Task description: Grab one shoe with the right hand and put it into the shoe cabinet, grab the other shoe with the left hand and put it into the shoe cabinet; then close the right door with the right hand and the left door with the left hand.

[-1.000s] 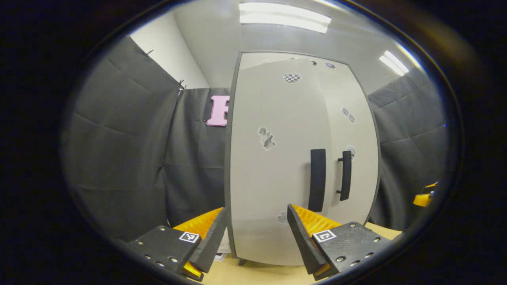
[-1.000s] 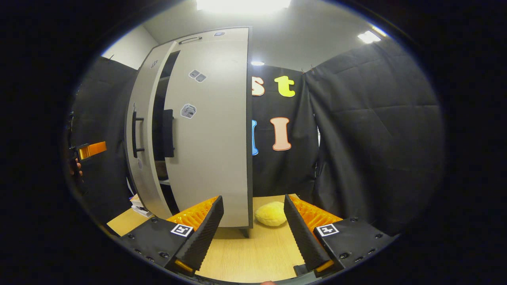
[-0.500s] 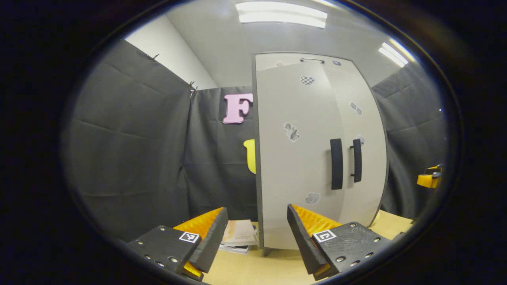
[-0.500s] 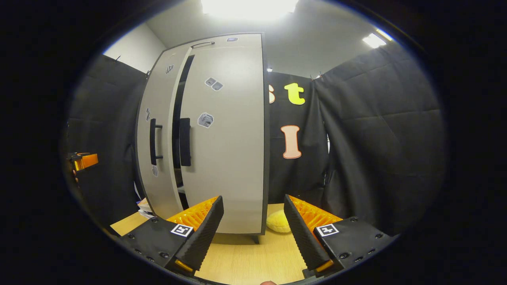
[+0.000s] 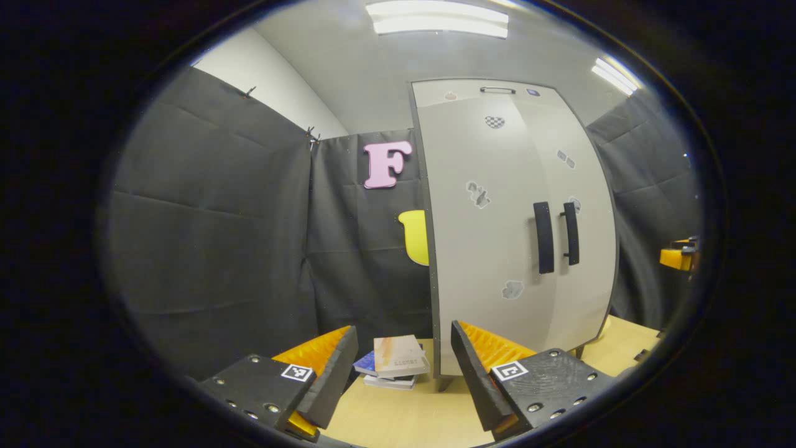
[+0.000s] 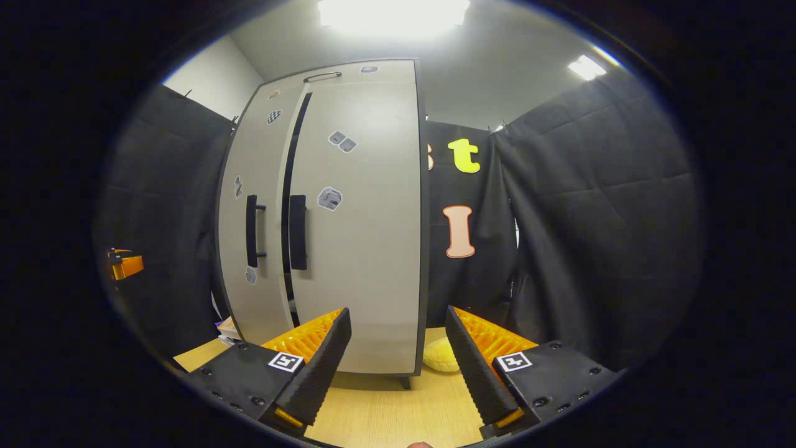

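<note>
A tall pale grey shoe cabinet (image 5: 485, 249) stands on the wooden table, stickers on both its doors. In the left gripper view the doors look pulled to, their two black handles (image 5: 544, 238) side by side. The right gripper view shows the cabinet (image 6: 367, 261) with a thin dark slit between the left door (image 6: 267, 162) and the right door. My left gripper (image 5: 404, 373) is open and empty, a short way back from the cabinet's left corner. My right gripper (image 6: 398, 367) is open and empty too, off the cabinet's right corner.
A small stack of books (image 5: 395, 366) lies on the table (image 5: 398, 417) by the cabinet's left foot. A soft yellow lump (image 6: 440, 356) lies behind the cabinet's right corner. Black cloth walls stand close on all sides. The other gripper (image 6: 124, 264) shows far off at the left.
The left door has swung inward and the gap between the doors has shrunk to a slit. Both grippers have drawn back from the cabinet, still open.
</note>
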Demonstrator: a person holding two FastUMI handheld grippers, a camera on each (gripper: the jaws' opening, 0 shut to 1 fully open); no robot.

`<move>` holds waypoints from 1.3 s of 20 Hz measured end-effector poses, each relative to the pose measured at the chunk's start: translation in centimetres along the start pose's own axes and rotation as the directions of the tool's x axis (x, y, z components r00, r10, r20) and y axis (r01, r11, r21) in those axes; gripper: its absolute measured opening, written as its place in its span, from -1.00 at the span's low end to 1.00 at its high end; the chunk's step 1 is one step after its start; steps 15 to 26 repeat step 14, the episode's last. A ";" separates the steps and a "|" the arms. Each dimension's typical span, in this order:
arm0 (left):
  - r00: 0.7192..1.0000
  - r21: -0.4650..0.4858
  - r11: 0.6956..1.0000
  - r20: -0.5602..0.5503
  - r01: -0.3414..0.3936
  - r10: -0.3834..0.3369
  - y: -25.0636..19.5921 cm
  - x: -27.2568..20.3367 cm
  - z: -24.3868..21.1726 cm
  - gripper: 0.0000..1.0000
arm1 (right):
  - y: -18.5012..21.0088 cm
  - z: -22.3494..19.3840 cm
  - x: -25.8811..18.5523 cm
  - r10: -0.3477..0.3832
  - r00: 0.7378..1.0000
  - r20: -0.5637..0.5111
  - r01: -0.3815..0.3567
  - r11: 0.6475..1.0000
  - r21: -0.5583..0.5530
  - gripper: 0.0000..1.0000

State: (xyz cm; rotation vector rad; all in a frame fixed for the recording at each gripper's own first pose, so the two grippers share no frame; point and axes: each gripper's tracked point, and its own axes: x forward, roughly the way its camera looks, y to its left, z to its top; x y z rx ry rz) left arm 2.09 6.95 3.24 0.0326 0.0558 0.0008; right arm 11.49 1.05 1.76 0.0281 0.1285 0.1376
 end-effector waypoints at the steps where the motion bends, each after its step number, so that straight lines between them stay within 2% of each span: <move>1: 1.000 0.007 1.000 -0.005 -0.011 0.011 0.4 -0.1 -0.4 0.75 | 0.0 0.1 -0.1 -0.003 1.000 0.005 0.003 1.000 -0.001 0.89; 8: 0.997 0.009 0.998 -0.041 -0.060 0.061 1.6 -0.1 -2.7 0.75 | -0.3 0.6 -0.1 -0.021 0.999 0.038 0.022 0.999 -0.029 0.94; 26: 0.997 0.020 0.998 -0.046 -0.058 0.059 1.3 -0.2 -3.0 0.75 | -0.4 0.9 0.0 -0.025 0.998 0.050 0.025 1.000 -0.017 0.93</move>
